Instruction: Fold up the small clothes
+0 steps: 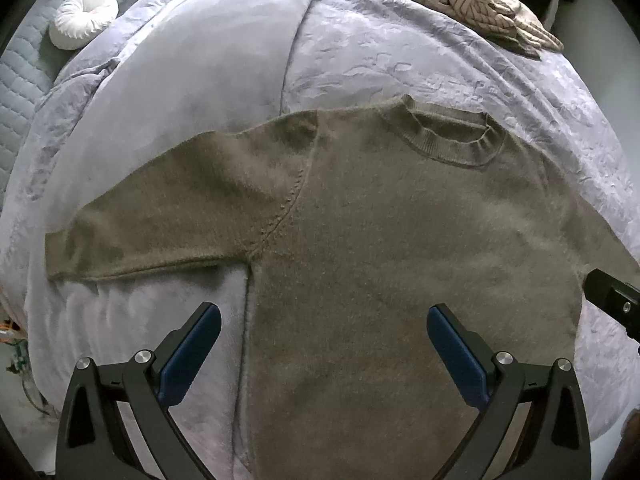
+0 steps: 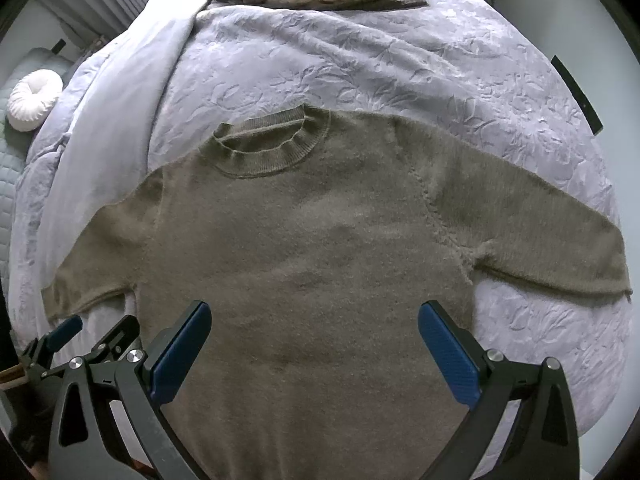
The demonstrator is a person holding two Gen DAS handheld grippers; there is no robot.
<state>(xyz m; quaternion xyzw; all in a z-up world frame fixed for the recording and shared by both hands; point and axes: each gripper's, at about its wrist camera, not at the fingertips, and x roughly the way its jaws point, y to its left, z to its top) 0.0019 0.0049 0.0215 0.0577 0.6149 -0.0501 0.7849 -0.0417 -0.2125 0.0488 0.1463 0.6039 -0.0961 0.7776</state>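
The sweater (image 1: 360,240) is a fuzzy, matt olive-brown knit with a ribbed collar (image 1: 452,140) at 12 o'clock of its body. Under it the bed's bedspread (image 1: 400,60) is pale lavender cloth with a crinkled, embossed leaf pattern and a faint sheen; at 10 o'clock a smoother, plush blanket (image 1: 208,72) overlaps it. The left claw (image 1: 324,336) and right claw (image 2: 314,332) are matt black plastic with finely textured blue pads (image 2: 448,356) and shiny metal screw heads. A pleated white cushion (image 1: 84,20) looks soft.

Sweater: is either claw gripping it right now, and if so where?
Nothing is held. The left claw and right claw both hang open above the sweater, which lies flat on the bed.
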